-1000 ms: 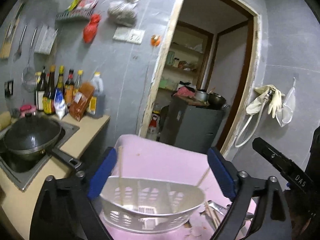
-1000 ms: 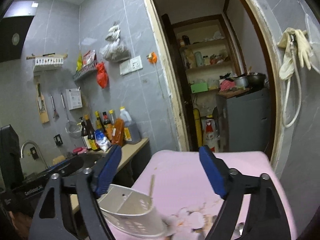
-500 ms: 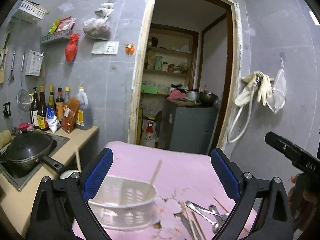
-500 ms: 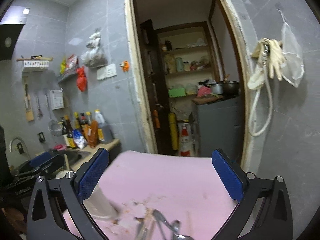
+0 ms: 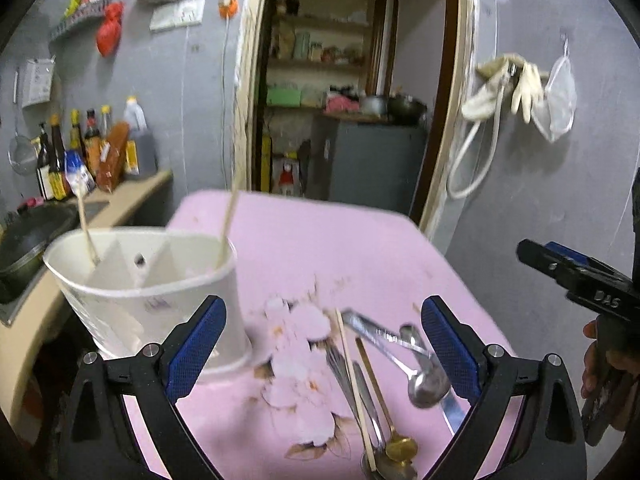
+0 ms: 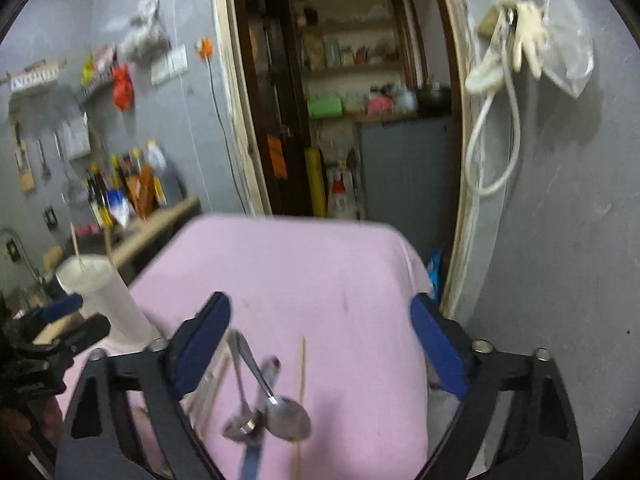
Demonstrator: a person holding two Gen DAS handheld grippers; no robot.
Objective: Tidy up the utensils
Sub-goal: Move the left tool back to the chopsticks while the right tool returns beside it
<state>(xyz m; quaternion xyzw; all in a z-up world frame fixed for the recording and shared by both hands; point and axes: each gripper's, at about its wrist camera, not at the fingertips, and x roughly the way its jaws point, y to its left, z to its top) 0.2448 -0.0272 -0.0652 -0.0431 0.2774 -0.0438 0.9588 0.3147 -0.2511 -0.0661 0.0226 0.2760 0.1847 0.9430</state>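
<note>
A white plastic utensil holder (image 5: 156,292) stands upright at the left of the pink table (image 5: 320,240), with two chopsticks (image 5: 228,224) in it. It also shows in the right wrist view (image 6: 104,300). A pile of metal spoons (image 5: 424,380), chopsticks and a gold spoon (image 5: 400,446) lies on the cloth between my left fingers. My left gripper (image 5: 324,352) is open and empty above them. My right gripper (image 6: 320,348) is open and empty over the spoons (image 6: 280,416); it also shows in the left wrist view (image 5: 576,276).
A counter (image 5: 132,196) with sauce bottles (image 5: 92,148) and a black wok (image 5: 28,240) lies left of the table. An open doorway (image 5: 344,100) with a grey cabinet is behind. Gloves and a hose (image 5: 504,88) hang on the right wall.
Both grippers have tilted down toward the table, so the pile of spoons and chopsticks now lies between the fingers. The holder stands upright at the left, having lain tilted a second ago.
</note>
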